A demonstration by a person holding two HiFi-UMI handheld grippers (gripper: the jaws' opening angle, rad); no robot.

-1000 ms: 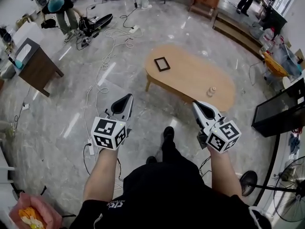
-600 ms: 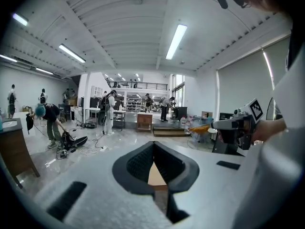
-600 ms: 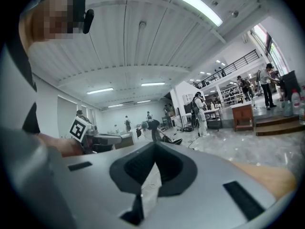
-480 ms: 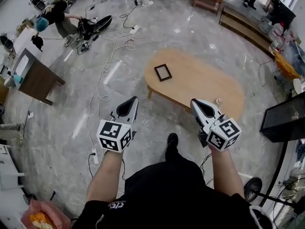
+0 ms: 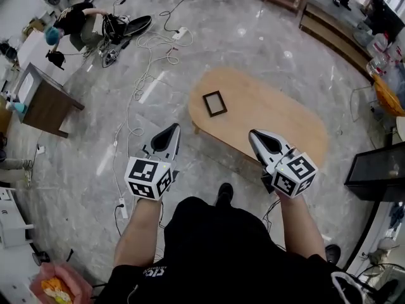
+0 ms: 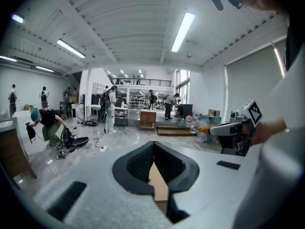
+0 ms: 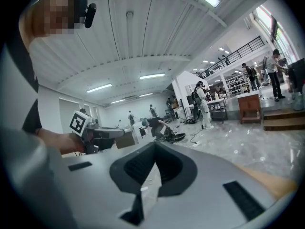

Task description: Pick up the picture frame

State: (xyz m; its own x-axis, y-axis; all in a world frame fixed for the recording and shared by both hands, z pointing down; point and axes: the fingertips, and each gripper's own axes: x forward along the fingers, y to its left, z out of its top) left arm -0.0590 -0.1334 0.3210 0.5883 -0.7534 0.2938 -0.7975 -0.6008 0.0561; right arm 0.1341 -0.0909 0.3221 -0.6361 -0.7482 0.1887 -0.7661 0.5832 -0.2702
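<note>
Head view, items listed from the wearer outward.

1. Wearer's shoe (image 5: 223,192), at 6 o'clock of the scene, on the marble floor (image 5: 253,37) between the two forearms.
2. Left gripper (image 5: 168,137): held out over the floor, short of the table. Jaws closed tip to tip, nothing between them. The left gripper view shows only a strip of wooden table top through the gap behind the tips.
3. Right gripper (image 5: 262,141): level with the left, over the near table edge. Jaws closed and empty. The right gripper view shows only floor past them.
4. Table (image 5: 278,119): oval, light wood, low, lying from 10 to 4 o'clock across the middle of the view.
5. Picture frame (image 5: 214,103): dark, rectangular, flat on the table near its 10 o'clock end. It sits at roughly 1 o'clock from the left gripper and 11 o'clock from the right, well apart from both and untouched.
6. Brown desk (image 5: 44,100): at 9 o'clock, away from the table.
7. Loose cables (image 5: 149,49) and a crouching person (image 5: 69,21): at 11 o'clock, far side of the room.

Task status: approach stage only. Nothing is grasped. Judged remaining: close the gap to the table, open a pair of jaws, take hold of the frame's edge, and lift.
</note>
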